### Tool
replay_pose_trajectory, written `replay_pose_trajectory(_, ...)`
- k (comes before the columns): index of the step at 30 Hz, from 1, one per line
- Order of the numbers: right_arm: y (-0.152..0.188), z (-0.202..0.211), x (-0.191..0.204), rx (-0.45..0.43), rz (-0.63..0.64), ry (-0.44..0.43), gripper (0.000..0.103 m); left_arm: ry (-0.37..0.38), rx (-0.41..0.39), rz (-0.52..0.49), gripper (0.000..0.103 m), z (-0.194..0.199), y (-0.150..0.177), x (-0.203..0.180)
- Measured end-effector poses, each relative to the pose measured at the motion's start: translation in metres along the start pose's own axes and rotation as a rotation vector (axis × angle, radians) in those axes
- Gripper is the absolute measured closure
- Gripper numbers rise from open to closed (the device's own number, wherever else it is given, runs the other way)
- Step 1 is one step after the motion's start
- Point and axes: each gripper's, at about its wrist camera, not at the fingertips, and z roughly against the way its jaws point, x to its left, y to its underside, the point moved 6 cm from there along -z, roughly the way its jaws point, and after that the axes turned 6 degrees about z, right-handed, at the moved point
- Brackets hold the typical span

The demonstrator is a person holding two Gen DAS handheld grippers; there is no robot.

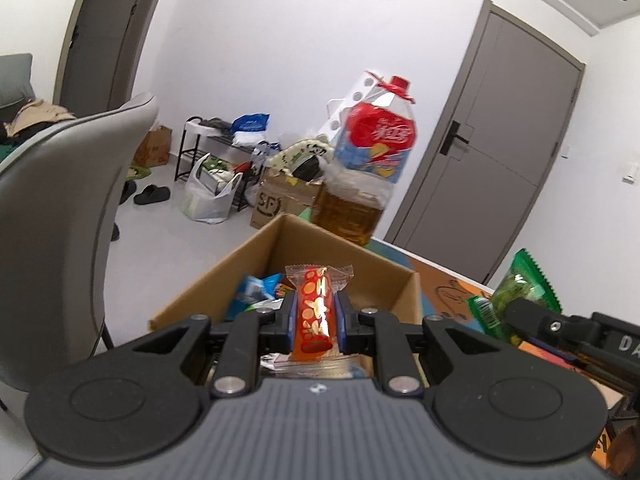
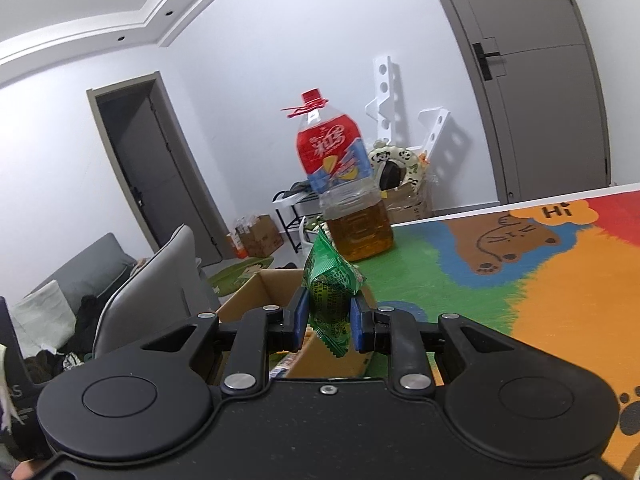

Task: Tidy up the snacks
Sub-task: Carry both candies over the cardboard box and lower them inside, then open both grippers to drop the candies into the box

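Left wrist: left gripper [image 1: 316,322] clamping orange snack [image 1: 314,312], right gripper [image 2: 330,320] clamping green packet [image 2: 330,300]

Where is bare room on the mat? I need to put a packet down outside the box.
Free: the orange and red mat right of the oil bottle, out to the table edge. Crowded: the box, already holding packets, and the green strip between bottle and box.

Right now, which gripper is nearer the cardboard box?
Left. The left gripper, shut on the orange snack, hangs over the open cardboard box. The right gripper, holding the green snack, sits beside the box's right wall, over the mat.
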Motion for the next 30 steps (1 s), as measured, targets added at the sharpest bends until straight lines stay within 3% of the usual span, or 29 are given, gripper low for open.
replay_pose_trajectory(10, 0.001, -0.025, 0.019, 0.034, 0.021, -0.024, 0.080, -0.002, 0.054, 0.034, 0.085, -0.017, -0.002, 0.021)
replay_pose_trajectory(14, 0.001, -0.035, 0.026, 0.049, 0.024, -0.034, 0.080, -0.006, 0.033, 0.047, 0.073, -0.014, -0.012, 0.025)
replay_pose_trajectory(23, 0.005, -0.053, 0.057, 0.080, 0.054, -0.081, 0.080, -0.017, 0.007, 0.070, 0.073, -0.005, -0.026, 0.047)
replay_pose_trajectory(30, 0.003, -0.045, 0.063, 0.080, 0.062, -0.074, 0.068, -0.028, 0.006, 0.061, 0.063, 0.005, -0.030, 0.050)
